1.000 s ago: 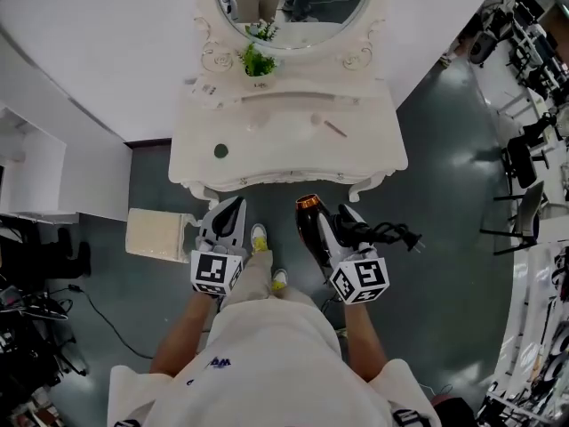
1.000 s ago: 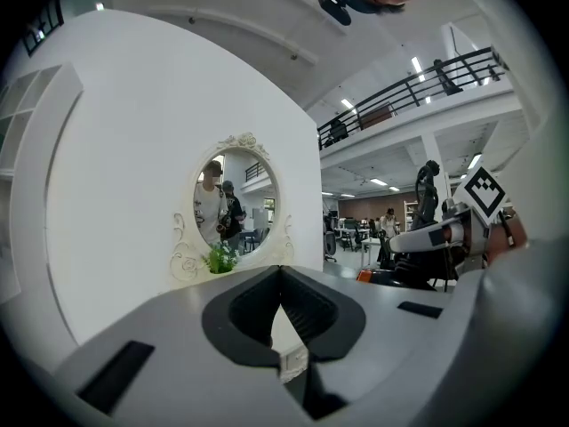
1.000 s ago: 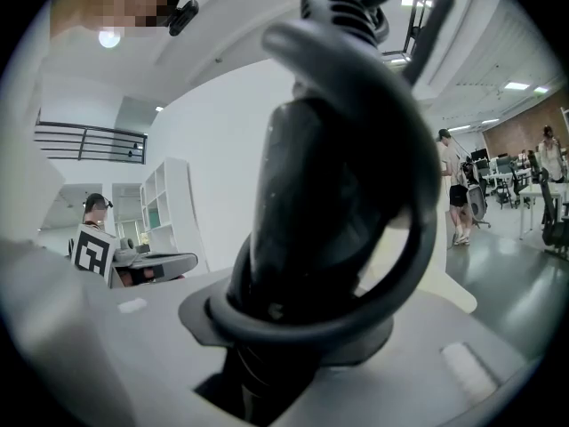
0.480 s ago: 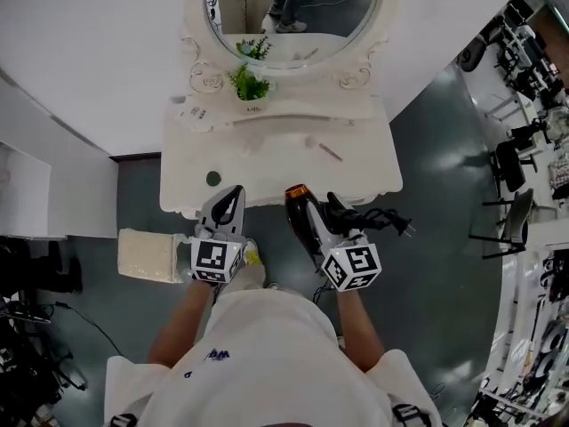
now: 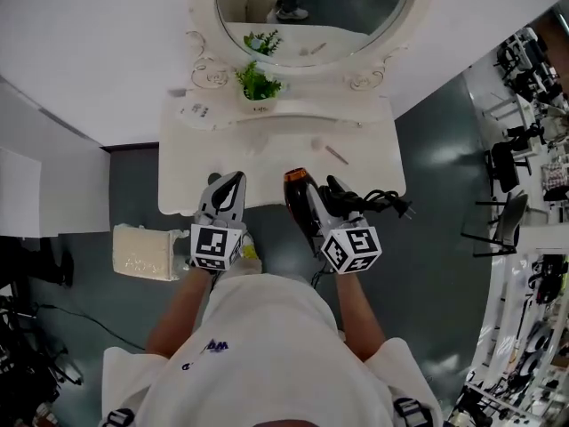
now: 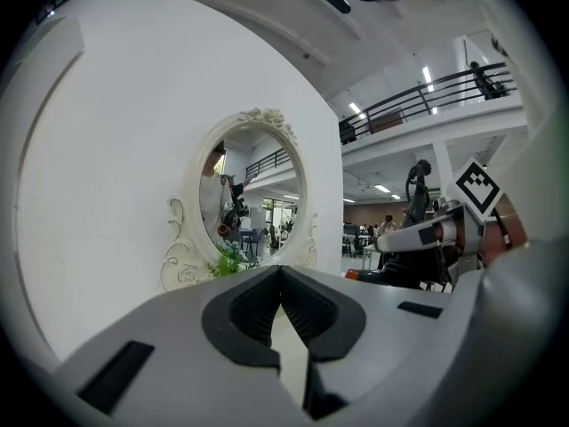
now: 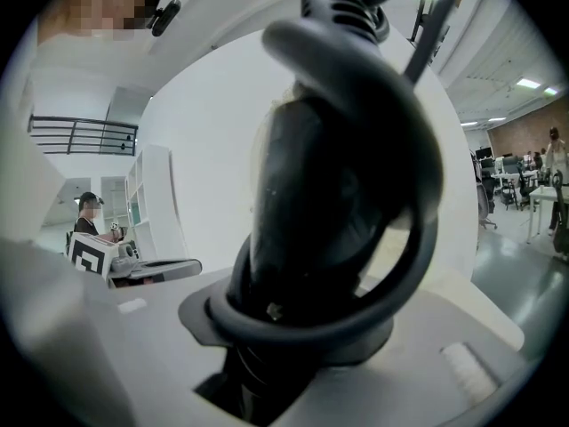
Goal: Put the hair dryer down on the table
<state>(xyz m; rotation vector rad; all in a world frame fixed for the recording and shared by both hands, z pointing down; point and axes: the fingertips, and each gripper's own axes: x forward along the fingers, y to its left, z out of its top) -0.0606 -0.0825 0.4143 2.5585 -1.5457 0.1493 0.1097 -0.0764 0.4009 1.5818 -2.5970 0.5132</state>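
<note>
A white counter (image 5: 267,140) is set against the wall, with an oval mirror (image 5: 311,7) above it. Most of its top is left bare behind the curved front edge. A beige block (image 5: 142,252) is seen on the floor by its left corner. The black hair dryer (image 5: 298,205) is pinched by the right tool (image 5: 318,201), with its copper nozzle held over the front edge and its cord (image 5: 373,205) looped alongside. The left tool (image 5: 229,189) is pressed together on nothing at the same edge. A small white pot (image 5: 258,105) holding a green plant is placed at the back, and a thin pink stick (image 5: 335,154) is laid right of centre

oval mirror (image 5: 311,7) | green plant (image 5: 258,83) at its foot | beige block (image 5: 147,252) on floor (image 5: 436,176)
</note>
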